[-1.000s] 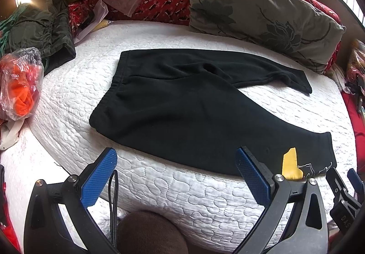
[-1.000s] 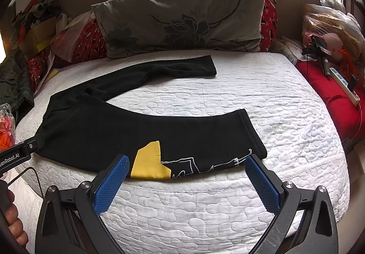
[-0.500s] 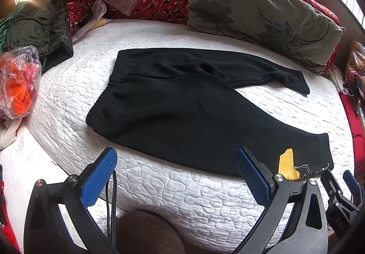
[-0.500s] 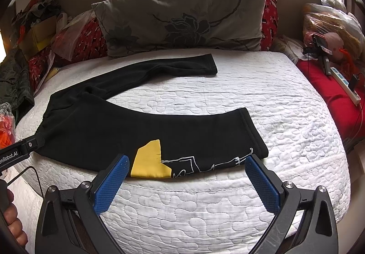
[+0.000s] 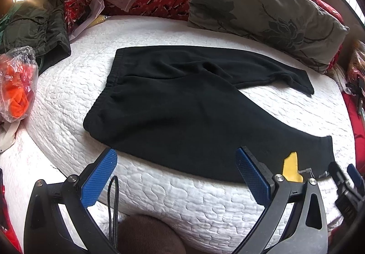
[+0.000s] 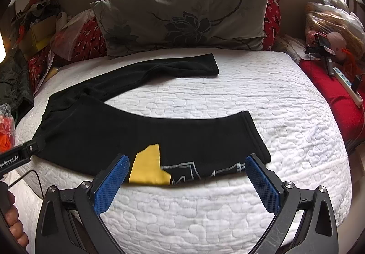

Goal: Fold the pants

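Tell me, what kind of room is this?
Most likely a lived-in bedroom: black pants lie spread on a white quilted mattress, a floral pillow leans at its head, and bags of clothes crowd the sides.

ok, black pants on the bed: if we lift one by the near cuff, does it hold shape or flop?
Likely flops: the black pants lie limp and flat, with soft creases near the crotch. The fabric looks thick and fleecy, so probably weighty enough to sag. It may drag on the quilted mattress cover, not slide. Both grippers, left and right, are open.
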`<control>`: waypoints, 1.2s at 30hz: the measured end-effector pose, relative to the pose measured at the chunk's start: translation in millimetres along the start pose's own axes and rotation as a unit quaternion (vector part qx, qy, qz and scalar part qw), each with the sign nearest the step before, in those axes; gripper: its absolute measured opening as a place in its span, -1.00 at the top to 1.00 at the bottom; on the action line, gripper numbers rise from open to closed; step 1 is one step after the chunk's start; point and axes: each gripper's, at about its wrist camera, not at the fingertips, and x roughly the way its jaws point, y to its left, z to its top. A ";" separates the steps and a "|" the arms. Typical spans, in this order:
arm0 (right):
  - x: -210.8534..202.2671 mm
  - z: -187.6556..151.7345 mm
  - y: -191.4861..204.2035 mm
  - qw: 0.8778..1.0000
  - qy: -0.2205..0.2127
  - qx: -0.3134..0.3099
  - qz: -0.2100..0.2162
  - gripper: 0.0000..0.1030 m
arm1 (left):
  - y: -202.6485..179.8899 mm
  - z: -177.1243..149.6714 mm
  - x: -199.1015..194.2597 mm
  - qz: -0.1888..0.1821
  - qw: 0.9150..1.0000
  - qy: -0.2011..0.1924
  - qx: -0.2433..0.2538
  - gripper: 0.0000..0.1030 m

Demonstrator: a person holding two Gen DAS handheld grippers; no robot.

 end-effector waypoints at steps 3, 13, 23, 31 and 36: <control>11.1 22.2 -9.9 1.000 0.003 0.011 0.003 -0.98 | 9.8 20.2 13.4 0.001 1.000 0.020 -0.008 -1.00; 114.0 145.2 -56.9 0.998 0.047 0.039 -0.013 -0.96 | 84.9 141.6 84.4 -0.049 0.990 0.111 -0.068 -1.00; 218.9 202.1 -64.7 0.995 0.094 0.038 -0.023 -0.93 | 133.1 196.7 163.5 -0.078 0.974 0.168 -0.127 -1.00; 261.7 203.6 -59.7 0.990 0.137 0.027 -0.003 -0.75 | 123.6 185.2 203.8 -0.084 0.971 0.200 -0.105 -0.85; 261.2 201.5 -47.0 0.992 0.124 -0.010 0.017 0.29 | 113.1 184.6 197.1 -0.039 0.980 0.182 -0.073 0.40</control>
